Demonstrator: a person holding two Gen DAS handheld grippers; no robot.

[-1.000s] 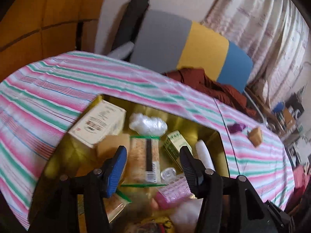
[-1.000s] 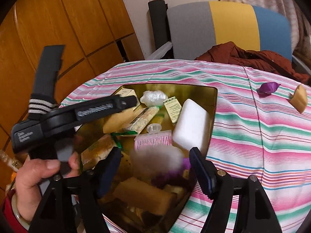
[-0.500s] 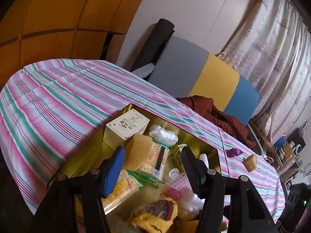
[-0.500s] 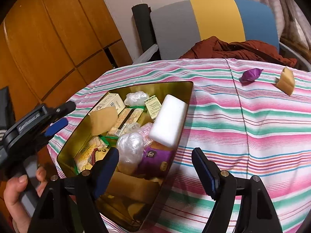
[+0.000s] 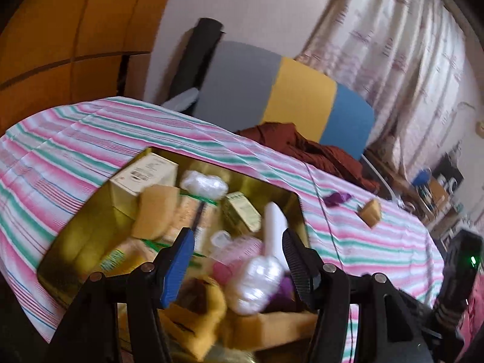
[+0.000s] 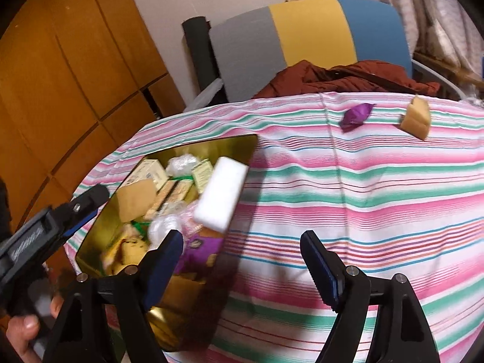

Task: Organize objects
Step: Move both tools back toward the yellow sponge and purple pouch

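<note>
A table under a pink, green and white striped cloth (image 6: 363, 199) fills most of both views. Past its far edge stands a chair with a grey, yellow and blue backrest (image 6: 308, 33), a rust-brown garment (image 6: 348, 78) heaped on its seat; wooden panels (image 6: 69, 69) line the left wall and a patterned curtain (image 5: 393, 60) hangs at the far right.

On the left part of the table sits a gold tin box (image 6: 211, 148), open and crowded. At its far left corner stands a cream carton (image 5: 145, 172), with a tan sponge (image 5: 155, 211) leaning just near of it. A white foam block (image 6: 222, 193) rests tilted against the right wall of the tin. Between these lie a crinkled clear plastic bundle (image 5: 204, 183), a small green-printed box (image 5: 240, 214) and a purple packet (image 6: 201, 248) toward the near end; the remaining pieces are too blurred to name.

Well apart from the tin, on the far right of the cloth, lie a purple wrapped candy (image 6: 355, 115) and, just right of it, a tan sponge piece (image 6: 417, 118).

The left gripper (image 5: 236, 260) hangs over the near end of the tin, fingers spread wide with nothing between them. The right gripper (image 6: 242, 266) hangs over the tin's near right rim and the bare cloth, likewise released and empty.
</note>
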